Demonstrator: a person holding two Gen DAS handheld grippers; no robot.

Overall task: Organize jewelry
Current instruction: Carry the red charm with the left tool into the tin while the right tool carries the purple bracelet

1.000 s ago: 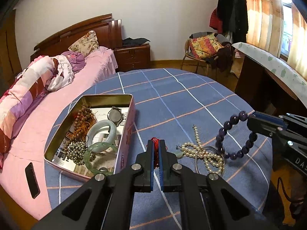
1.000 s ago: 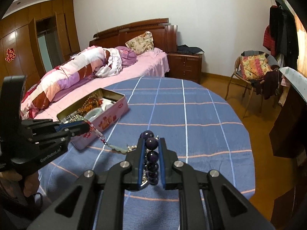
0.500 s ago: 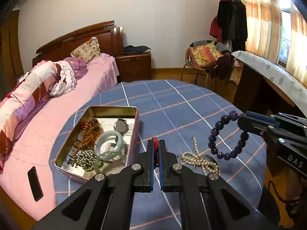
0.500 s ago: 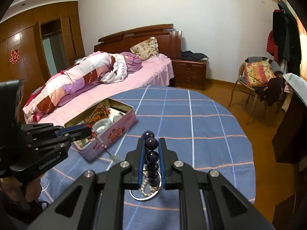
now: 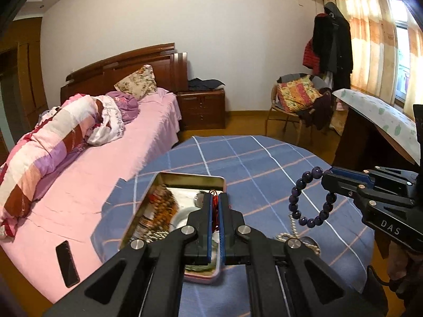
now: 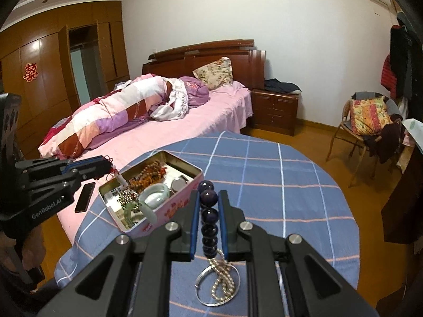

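Note:
An open pink tin [image 5: 219, 182] [image 6: 185, 192] sits on the blue checked table [image 5: 251, 158] and holds several bead strings and a pale jade bangle [image 6: 154, 192]. My left gripper [image 5: 216, 203] [image 6: 108, 165] is shut on a red-corded necklace [image 5: 215, 198] and holds it above the tin; the cord and beads dangle into it [image 6: 121, 182]. My right gripper [image 6: 208, 203] [image 5: 326, 178] is shut on a dark purple bead bracelet [image 5: 309, 198] [image 6: 208, 211], raised above the table right of the tin. A pearl necklace [image 6: 222, 282] and a silver bangle [image 6: 202, 281] lie on the table below it.
A pink bed [image 6: 206, 111] with a rolled quilt borders the table's left side, with a black phone [image 5: 67, 262] near its edge. A nightstand [image 6: 275, 111], a chair with cushions [image 6: 367, 121] and a desk [image 5: 375, 121] stand beyond.
Both grippers have risen and swung left. My left gripper carried the red-corded necklace from the table to over the tin. My right gripper lifted the purple bracelet higher off the pearls.

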